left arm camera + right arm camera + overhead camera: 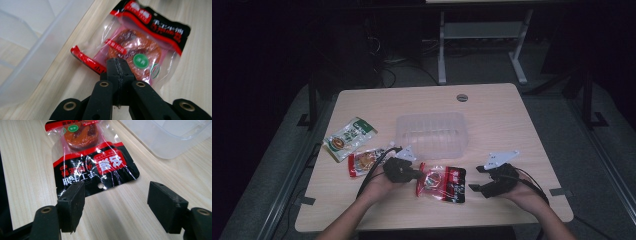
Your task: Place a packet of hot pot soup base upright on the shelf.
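Jaws of the left gripper [117, 65] hide the red-black snack packet [140, 47] edge.

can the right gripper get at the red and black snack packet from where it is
Probably yes: the right gripper is open, the snack packet lies flat just ahead on bare table, though the left gripper pinches its far end.

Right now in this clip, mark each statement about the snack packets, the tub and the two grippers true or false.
1. The left gripper is shut on the red-and-black packet. True.
2. The right gripper is clamped on that packet. False: its jaws stand open, short of the packet's edge.
3. The clear plastic tub holds a packet. False: it is empty.
4. The green packet lies on the table, left of the tub. True.
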Tool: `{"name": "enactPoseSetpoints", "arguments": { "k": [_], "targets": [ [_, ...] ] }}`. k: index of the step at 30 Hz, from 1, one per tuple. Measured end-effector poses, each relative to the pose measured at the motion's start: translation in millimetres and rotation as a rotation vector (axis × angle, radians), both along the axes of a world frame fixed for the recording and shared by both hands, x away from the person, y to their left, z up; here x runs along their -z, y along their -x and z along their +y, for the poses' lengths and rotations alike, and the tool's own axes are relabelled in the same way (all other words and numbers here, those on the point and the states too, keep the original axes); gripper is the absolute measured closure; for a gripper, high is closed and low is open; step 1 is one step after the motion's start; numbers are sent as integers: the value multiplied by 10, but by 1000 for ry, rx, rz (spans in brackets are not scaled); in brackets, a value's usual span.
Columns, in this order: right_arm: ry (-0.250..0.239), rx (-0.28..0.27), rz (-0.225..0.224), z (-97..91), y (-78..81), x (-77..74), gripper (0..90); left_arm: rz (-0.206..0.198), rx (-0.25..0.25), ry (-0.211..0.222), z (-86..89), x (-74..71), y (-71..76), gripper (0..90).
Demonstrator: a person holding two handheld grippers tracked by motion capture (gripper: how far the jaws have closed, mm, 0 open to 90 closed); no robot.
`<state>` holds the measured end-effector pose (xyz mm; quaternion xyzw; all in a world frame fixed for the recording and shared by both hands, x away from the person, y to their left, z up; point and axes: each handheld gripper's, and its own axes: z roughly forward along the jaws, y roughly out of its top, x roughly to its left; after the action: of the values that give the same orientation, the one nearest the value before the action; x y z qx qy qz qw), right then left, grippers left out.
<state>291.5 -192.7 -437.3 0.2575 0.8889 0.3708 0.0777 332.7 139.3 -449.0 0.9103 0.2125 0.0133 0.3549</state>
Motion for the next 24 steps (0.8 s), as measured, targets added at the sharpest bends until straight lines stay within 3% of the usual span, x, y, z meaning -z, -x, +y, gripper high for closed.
{"name": "enactPoseSetpoints", "arguments": {
  "k": [4,6,11,17,24],
  "targets": [
    [-4,2,0,-1,2,-10,294,10,-7,-13,-5,31,-1,896],
    [-23,6,10,-11,-3,-17,287,-1,-1,-45,-13,61,-2,896],
    [-58,18,29,-23,-3,-39,265,9,-15,-59,-14,83,-2,896],
    [-133,31,91,-9,-27,-51,247,11,-19,-53,-15,90,2,896],
    [-166,31,126,74,-58,-17,242,-2,-21,-63,-27,86,17,896]
  ]
}}
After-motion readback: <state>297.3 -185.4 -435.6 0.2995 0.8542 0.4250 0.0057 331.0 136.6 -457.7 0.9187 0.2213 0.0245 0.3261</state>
